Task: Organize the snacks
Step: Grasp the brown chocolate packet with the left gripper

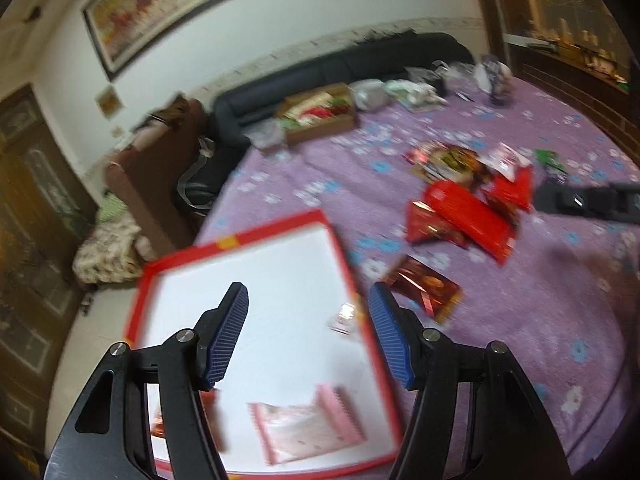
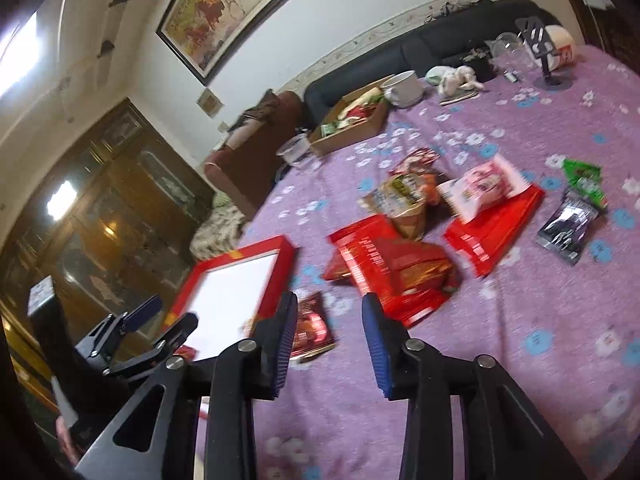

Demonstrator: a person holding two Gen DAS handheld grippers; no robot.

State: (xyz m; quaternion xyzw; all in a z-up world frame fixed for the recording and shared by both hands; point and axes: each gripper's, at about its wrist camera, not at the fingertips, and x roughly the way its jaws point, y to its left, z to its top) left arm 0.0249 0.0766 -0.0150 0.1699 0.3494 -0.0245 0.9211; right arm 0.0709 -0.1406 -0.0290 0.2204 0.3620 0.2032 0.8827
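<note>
Left wrist view: whole frame motion-blurred, labels unreadable. Left tongs apart, nothing between the pads, hovering over the red-rimmed tray, which sits at the near left corner of the desk under a purple flowered cloth. In the tray: a pink snack packet, a small clear wrapper against the right rim, and a red item half hidden behind the left finger. Tray's near edge cut off by the tongs body. Dark red packet lies just right of the tray on the cloth. Red snack pile farther back. Right tongs only a dark bar at the right edge, state unreadable here. Bare cloth to the right of the pile.

Right wrist view: sharper. Right tongs apart, empty, above the cloth just right of the tray; dark red packet partly hidden behind the left finger. Left tongs low left, over the tray. Green packet and black packet apart on the right. Cardboard box at the far edge. Open cloth near right.
</note>
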